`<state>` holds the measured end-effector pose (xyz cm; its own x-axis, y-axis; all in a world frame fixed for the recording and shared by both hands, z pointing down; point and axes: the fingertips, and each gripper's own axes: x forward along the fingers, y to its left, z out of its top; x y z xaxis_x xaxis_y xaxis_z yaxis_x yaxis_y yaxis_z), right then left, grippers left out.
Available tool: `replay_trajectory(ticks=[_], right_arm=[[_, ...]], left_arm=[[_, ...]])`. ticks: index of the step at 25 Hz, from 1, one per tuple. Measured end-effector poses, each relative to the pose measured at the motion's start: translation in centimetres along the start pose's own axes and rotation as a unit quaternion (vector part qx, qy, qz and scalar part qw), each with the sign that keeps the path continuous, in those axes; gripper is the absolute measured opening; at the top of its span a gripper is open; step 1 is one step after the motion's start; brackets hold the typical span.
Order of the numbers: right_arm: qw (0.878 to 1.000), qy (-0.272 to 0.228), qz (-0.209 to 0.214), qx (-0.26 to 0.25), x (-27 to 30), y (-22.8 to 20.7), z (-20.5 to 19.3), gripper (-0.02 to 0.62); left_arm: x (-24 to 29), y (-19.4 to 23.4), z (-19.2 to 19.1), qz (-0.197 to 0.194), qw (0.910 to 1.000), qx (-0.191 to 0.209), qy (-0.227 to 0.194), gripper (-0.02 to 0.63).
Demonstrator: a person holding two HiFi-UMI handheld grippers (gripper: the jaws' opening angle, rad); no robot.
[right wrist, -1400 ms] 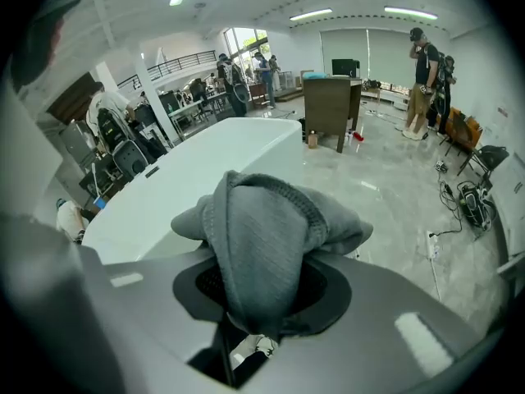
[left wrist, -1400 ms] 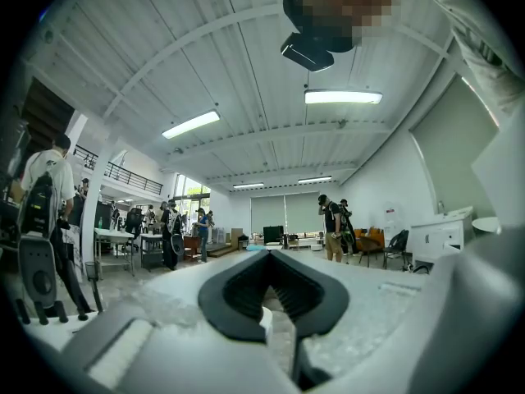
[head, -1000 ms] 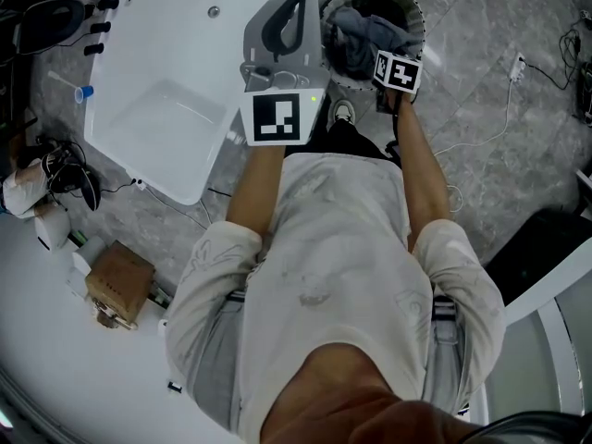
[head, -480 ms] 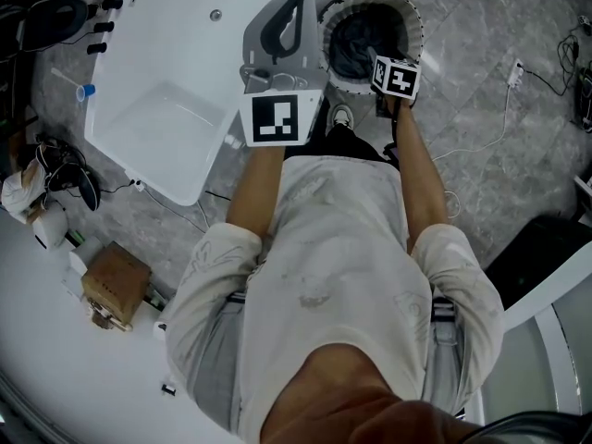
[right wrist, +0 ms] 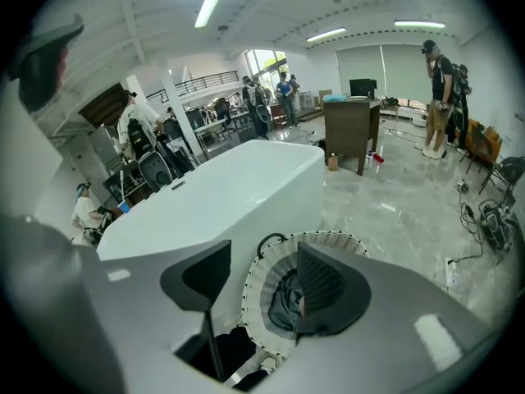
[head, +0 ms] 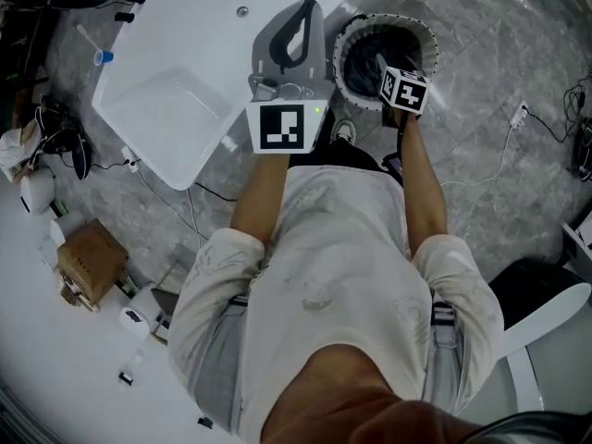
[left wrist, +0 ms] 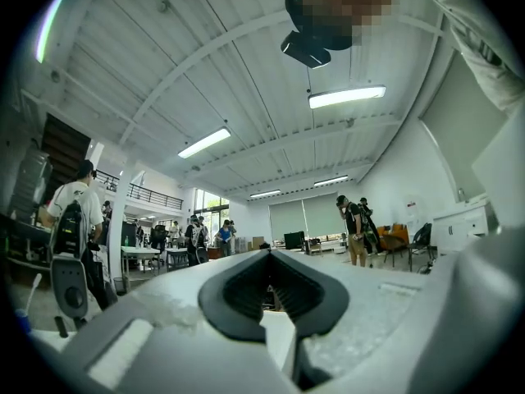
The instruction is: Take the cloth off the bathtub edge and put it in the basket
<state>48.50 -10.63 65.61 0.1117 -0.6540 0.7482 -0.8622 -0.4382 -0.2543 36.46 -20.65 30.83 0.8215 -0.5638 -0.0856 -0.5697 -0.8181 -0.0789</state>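
Note:
The woven basket [head: 422, 33] stands on the grey floor beside the end of the white bathtub [head: 176, 81]. The dark grey-blue cloth [head: 363, 58] lies bunched inside it. My right gripper [head: 381, 66] hovers over the basket, open, nothing between its pads. In the right gripper view the basket [right wrist: 344, 240] and cloth [right wrist: 283, 302] show below the right gripper's [right wrist: 264, 257] spread jaws, and the bathtub [right wrist: 221, 195] runs off to the left. My left gripper [head: 305, 9] is shut and empty over the tub's end. In its own view the left gripper [left wrist: 267, 254] points level into the hall.
A cable with a power strip [head: 518, 114] trails across the floor at the right. A cardboard box [head: 88, 262] and small clutter sit at the left. My shoe [head: 344, 133] is near the basket. A brown cabinet [right wrist: 353, 130] and several people stand farther back.
The cloth, heaped above the basket rim a second ago, now lies low inside it. Both grippers have lifted a little and the view has shifted.

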Motion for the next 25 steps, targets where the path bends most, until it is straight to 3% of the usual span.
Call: replay_trajectory(ticks=[7, 12, 19, 25], right_arm=[[0.996, -0.052, 0.051, -0.051, -2.4, 5.2, 4.6, 0.258], [0.986, -0.099, 0.102, -0.093, -4.9, 11.3, 8.3, 0.258], [0.958, -0.144, 0.192, -0.159, -7.8, 24.1, 11.1, 0.258], [0.924, -0.195, 0.255, -0.210, -13.0, 35.8, 11.4, 0.258]], left_arm=[[-4.3, 3.0, 1.3, 0.065, 0.9978, 0.013, -0.008, 0.000], [-8.2, 6.4, 2.6, 0.124, 0.9920, 0.022, -0.010, 0.000], [-15.8, 13.4, 4.5, 0.213, 0.9765, 0.026, -0.018, 0.000], [-25.6, 19.2, 6.3, 0.292, 0.9556, 0.035, -0.020, 0.000]])
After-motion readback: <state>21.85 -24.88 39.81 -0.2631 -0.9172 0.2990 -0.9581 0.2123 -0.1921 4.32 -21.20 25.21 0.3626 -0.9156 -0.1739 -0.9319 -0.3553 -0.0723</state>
